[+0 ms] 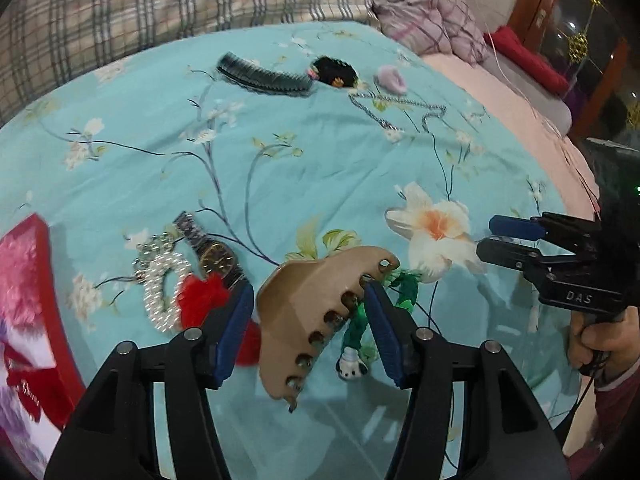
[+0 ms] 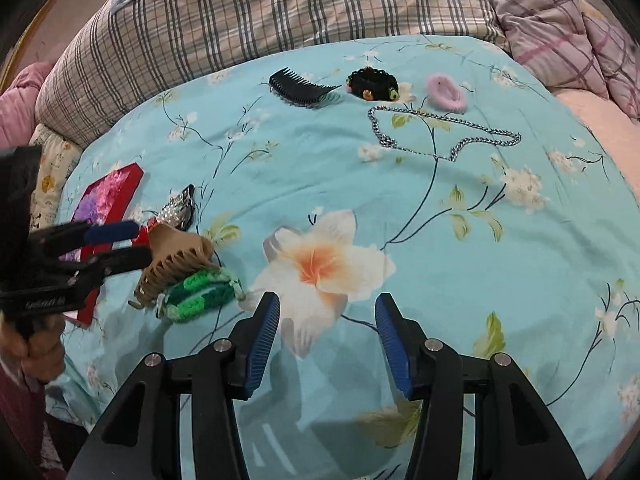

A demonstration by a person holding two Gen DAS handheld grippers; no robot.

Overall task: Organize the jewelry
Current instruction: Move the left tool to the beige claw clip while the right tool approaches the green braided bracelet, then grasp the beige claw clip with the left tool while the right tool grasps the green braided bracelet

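Note:
A tan claw hair clip [image 1: 316, 312] lies between the open fingers of my left gripper [image 1: 310, 300]; I cannot tell if the pads touch it. It also shows in the right wrist view [image 2: 172, 264]. A green braided band [image 1: 360, 320] with a small panda charm lies beside it, also in the right wrist view [image 2: 200, 294]. A watch [image 1: 216, 258], pearl bracelet [image 1: 160, 284] and red fluffy piece [image 1: 202, 296] lie left. A red box [image 1: 28, 312] sits far left. My right gripper [image 2: 326, 308] is open and empty above the bedspread.
At the far side lie a black comb [image 2: 300, 86], a black hair tie with beads [image 2: 372, 82], a pink scrunchie [image 2: 446, 92] and a silver chain [image 2: 444, 136]. Plaid pillows [image 2: 280, 12] line the back. The bed edge falls off at right.

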